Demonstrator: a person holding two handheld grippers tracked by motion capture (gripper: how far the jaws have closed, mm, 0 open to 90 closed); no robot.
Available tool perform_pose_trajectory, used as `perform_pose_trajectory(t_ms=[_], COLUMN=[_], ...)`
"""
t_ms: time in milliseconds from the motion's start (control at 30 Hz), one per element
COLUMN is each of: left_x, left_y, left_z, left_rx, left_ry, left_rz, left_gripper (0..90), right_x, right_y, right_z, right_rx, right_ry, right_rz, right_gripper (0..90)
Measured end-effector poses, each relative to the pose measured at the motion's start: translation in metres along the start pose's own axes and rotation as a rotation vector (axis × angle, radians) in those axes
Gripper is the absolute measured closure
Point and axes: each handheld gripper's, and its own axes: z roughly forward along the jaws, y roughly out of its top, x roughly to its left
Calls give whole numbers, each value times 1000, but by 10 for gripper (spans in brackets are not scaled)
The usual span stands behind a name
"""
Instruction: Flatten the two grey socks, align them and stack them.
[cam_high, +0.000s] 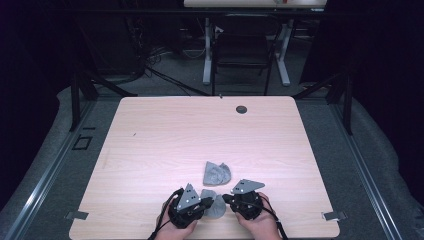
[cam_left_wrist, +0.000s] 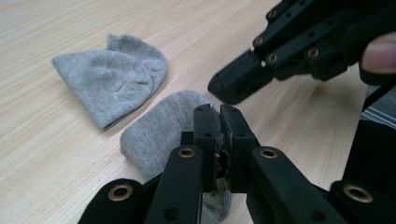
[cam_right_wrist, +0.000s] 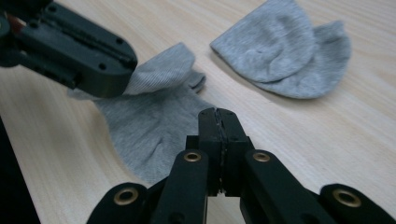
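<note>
Left gripper view is showing the left gripper (cam_left_wrist: 219, 116) pinching the near sock (cam_left_wrist: 159, 126) by the table's front edge, right gripper (cam_right_wrist: 218, 122) closing empty, needing a firmer bite on fabric.

The left tool (cam_left_wrist: 218, 116) rises from the bottom of the view with its two black jaws pressed together on the edge of a grey sock (cam_left_wrist: 161, 130), which lies flat on the wooden bench (cam_left_wrist: 46, 154) beneath them. A second grey sock (cam_left_wrist: 112, 79), folded over, lies just beyond the first, close to it but apart. The right tool (cam_left_wrist: 224, 88) reaches in from the upper right, its tip hovering near the pinched sock, with a fingertip (cam_left_wrist: 379, 53) showing on its body.
</note>
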Motion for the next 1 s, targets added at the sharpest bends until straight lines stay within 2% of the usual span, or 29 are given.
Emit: perform_pose_trajectory(t_ms=[233,400,633,700,800,867,1000], left_x=[2,10,18,21,24,31,35], left_y=[1,-1,-3,-5,-8,-15,-23], left_z=[-3,-10,-18,-23,-28,-32,-33], left_rx=[-5,-16,-8,15,25,37,52], left_ry=[4,19,36,56,73,85,91], left_rz=[1,-11,-42,-27,-26,-41,-70], left_gripper=[862,862,861,859,858,857,855], right_x=[6,9,7,5,4,3,3], right_y=[-1,-3,-5,-6,-6,-8,-8], right_z=[9,18,15,14,13,11,10], right_rx=[9,59,67,70,69,73,79], right_ry=[23,12,-1,-10,-14,-19,-28], right_rz=[-18,-53,-45,-37,-30,-25,-18], right_gripper=[897,897,898,898,898,898,898])
